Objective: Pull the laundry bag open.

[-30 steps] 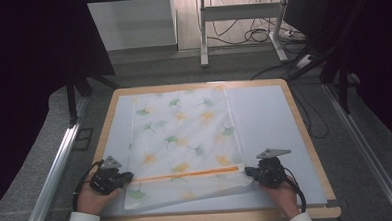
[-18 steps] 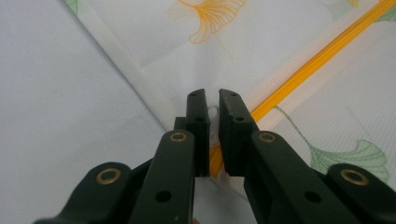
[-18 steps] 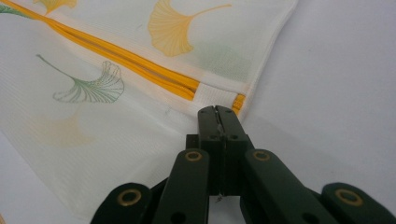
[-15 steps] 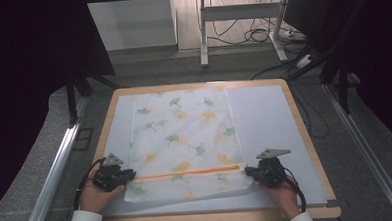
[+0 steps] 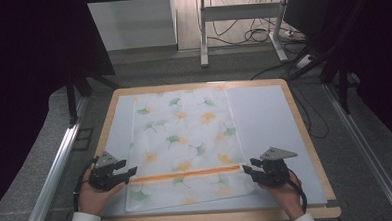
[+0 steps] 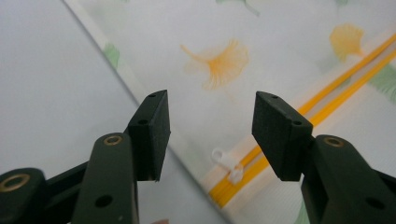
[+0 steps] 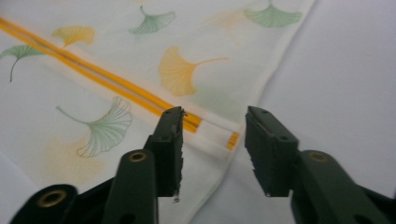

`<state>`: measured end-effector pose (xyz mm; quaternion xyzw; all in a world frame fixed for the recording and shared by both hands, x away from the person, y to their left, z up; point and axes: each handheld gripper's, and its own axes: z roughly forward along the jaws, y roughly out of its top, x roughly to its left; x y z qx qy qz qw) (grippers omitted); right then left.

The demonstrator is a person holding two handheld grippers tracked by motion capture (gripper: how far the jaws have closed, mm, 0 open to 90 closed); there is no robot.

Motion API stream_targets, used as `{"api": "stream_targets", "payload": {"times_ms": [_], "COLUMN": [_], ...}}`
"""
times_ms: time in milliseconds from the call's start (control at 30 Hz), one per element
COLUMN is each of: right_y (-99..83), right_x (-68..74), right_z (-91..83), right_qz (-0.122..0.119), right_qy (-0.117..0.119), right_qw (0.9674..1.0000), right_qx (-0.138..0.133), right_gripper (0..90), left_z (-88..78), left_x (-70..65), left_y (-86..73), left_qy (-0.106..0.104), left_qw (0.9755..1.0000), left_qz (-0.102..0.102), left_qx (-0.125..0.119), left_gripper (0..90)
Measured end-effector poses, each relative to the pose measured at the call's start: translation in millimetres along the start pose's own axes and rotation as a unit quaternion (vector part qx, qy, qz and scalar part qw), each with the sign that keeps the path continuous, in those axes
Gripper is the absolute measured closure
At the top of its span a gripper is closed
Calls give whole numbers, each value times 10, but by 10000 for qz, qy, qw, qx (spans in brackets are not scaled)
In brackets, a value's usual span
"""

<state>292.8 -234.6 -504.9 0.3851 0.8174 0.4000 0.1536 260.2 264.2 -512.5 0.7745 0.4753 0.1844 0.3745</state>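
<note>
The left gripper (image 5: 128, 172) and right gripper (image 5: 250, 169) have just been opened and nothing is gripped; each is poised at one end of the orange zipper (image 5: 187, 174). The leaf-printed cover (image 5: 185, 141) has been laid flat on the worktop (image 5: 269, 117), its zipper end toward the near edge. Bare room is left along both side edges.

- cloth (image 5: 185, 141): white, with orange and green ginkgo leaves
- zipper (image 5: 187, 174): bright orange, white pull (image 6: 227, 163)
- mat (image 5: 264, 122): pale grey
- bench (image 5: 305, 135): light wood rim
- tongs (image 5: 128, 174): black
</note>
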Motion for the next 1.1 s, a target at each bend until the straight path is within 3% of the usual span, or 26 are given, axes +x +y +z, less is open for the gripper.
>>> {"api": "stream_targets", "payload": {"times_ms": [100,133,200,400,600,700,867,1100], "right_y": [-10,-13,-30,-108,-171,-169,-142,-127], "right_x": [-123,-141,-239,-496,-685,-708,-659,-640], "right_z": [-49,-56,-84,-167,-205,-212,-178,-177], "right_qz": [116,138,229,430,595,585,432,383], "right_qy": [-107,-143,-324,-547,-622,-598,-536,-532], "right_qw": [9998,9997,9990,9973,9960,9961,9973,9974], "right_qx": [-155,-163,-195,-226,-222,-275,-248,-309], "right_gripper": [502,491,468,449,423,418,411,402], "left_z": [33,80,162,344,276,237,222,214], "left_x": [2,20,35,51,124,155,137,153], "left_y": [45,79,136,177,115,105,90,54], "left_qy": [55,-16,-27,0,88,37,84,164], "left_qw": [9998,9992,9987,9991,9989,9976,9985,9989], "left_qz": [-100,-316,-452,-416,-460,-654,-497,-430], "left_qx": [-139,-238,-245,3,-63,-219,-199,-110], "left_gripper": [448,446,444,424,404,396,392,385]}}
